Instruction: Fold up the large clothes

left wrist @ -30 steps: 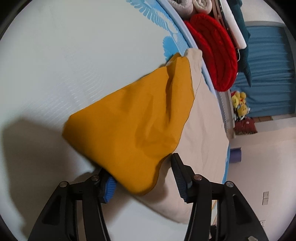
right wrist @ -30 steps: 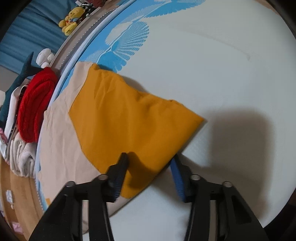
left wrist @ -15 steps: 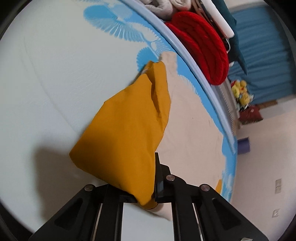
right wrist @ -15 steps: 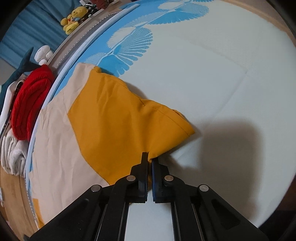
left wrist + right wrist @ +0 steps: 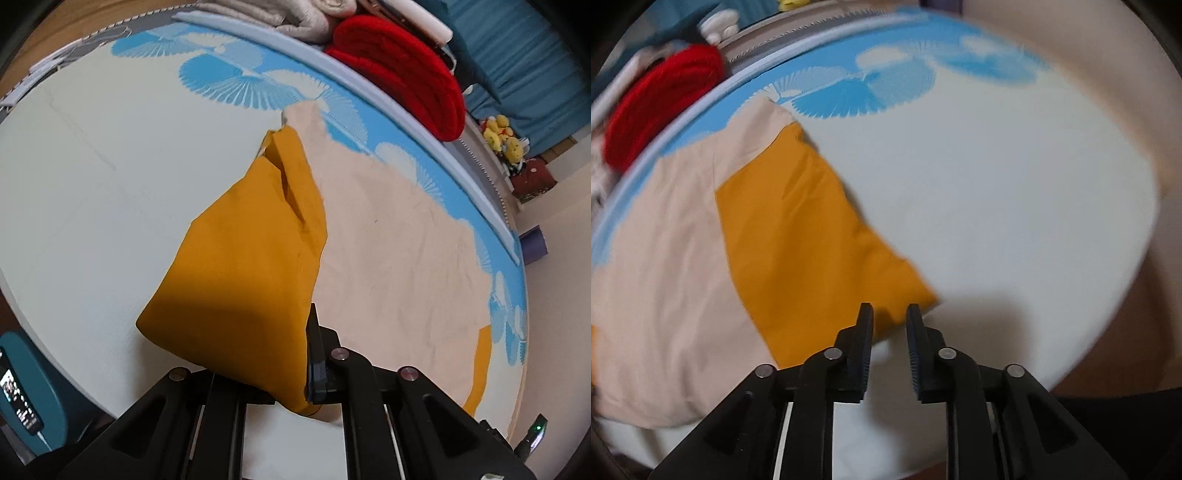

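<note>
Left wrist view: a pale mat [image 5: 92, 177] with blue fan prints covers the surface, its far rim edged by a light-blue border, with a folded red blanket [image 5: 402, 70] and blue curtain [image 5: 517, 48] behind. Bare mat lies open on the left. The garment [image 5: 399, 258], beige with a mustard-yellow panel, sprawls toward the right rim; the left gripper [image 5: 299, 373] pinches the yellow corner, lifted off the mat. Right wrist view is blurred: the right gripper [image 5: 889, 332] is opening, nothing pressed between its pads, beside the yellow edge.
</note>
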The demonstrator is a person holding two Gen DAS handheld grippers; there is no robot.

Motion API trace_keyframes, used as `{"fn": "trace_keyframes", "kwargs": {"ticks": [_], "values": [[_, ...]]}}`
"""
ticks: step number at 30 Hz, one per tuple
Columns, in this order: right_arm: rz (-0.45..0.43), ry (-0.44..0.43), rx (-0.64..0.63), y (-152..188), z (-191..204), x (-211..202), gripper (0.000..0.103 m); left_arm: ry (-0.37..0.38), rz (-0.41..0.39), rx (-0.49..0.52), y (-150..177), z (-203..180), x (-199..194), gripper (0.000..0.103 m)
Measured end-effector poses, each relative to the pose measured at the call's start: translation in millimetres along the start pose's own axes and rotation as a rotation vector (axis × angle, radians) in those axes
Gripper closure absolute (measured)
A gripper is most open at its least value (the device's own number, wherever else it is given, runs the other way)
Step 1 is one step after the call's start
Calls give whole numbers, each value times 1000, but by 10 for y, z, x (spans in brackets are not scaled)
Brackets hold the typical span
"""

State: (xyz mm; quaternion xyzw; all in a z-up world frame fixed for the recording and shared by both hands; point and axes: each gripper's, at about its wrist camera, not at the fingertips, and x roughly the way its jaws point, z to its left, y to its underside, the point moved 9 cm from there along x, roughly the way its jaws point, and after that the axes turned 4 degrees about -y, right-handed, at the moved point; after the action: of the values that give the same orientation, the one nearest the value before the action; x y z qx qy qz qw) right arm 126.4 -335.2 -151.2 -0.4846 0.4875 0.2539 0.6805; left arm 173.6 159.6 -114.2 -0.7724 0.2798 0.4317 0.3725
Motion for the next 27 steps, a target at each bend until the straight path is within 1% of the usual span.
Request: {"fn": "trace_keyframes", "kwargs": {"ticks": [2, 3, 4, 5, 6, 7, 9, 11, 12, 14, 16, 18, 19, 20, 21, 23, 24, 25, 26, 27], "values": [[-81, 42, -66, -94, 71, -183, 82, -5, -6, 22, 4, -26, -5, 95], [-123, 48, -89, -155, 113, -274, 82, -13, -7, 31, 9, -34, -4, 95], [-181, 35, -126, -226, 222, -401, 82, -24, -7, 40, 15, -44, 14, 95], [-213, 15, -153, -265, 321, -472, 82, -32, -8, 45, 11, -54, 28, 95], [-263, -41, -214, -305, 544, -602, 82, -34, -10, 47, 13, -53, 28, 95], [-282, -76, -252, -294, 698, -660, 82, -33, -13, 47, 14, -62, 23, 95], [-315, -199, -386, -202, 1173, -808, 82, -29, -17, 48, 16, -75, 13, 95], [-334, -274, -515, -49, 1572, -886, 82, -27, -24, 56, 13, -87, -2, 95], [-330, -312, -588, 80, 1788, -895, 82, -27, -28, 61, 13, -96, -7, 95], [-282, -374, -697, 339, 2118, -802, 82, -29, -37, 73, 8, -117, -18, 95], [-207, -392, -759, 527, 2314, -610, 82, -29, -45, 86, 3, -138, -28, 95], [-41, -310, -824, 778, 2395, -151, 82, -20, -46, 96, -1, -163, -34, 95], [23, -266, -835, 835, 2391, 66, 82, -15, -48, 107, -2, -186, -40, 95], [62, -245, -837, 857, 2386, 204, 82, -18, -57, 121, -10, -206, -53, 95], [90, -250, -827, 866, 2381, 310, 82, -17, -65, 133, -23, -229, -72, 95], [118, -260, -802, 788, 2395, 315, 82, -3, -75, 140, -39, -273, -97, 95], [149, -262, -802, 748, 2397, 297, 82, 2, -79, 146, -46, -301, -105, 95], [155, -274, -817, 692, 2395, 244, 82, 5, -82, 152, -50, -332, -111, 95], [141, -283, -830, 619, 2395, 193, 82, 7, -87, 159, -54, -363, -118, 95], [88, -299, -853, 493, 2383, 59, 82, 6, -94, 168, -54, -399, -126, 95]]}}
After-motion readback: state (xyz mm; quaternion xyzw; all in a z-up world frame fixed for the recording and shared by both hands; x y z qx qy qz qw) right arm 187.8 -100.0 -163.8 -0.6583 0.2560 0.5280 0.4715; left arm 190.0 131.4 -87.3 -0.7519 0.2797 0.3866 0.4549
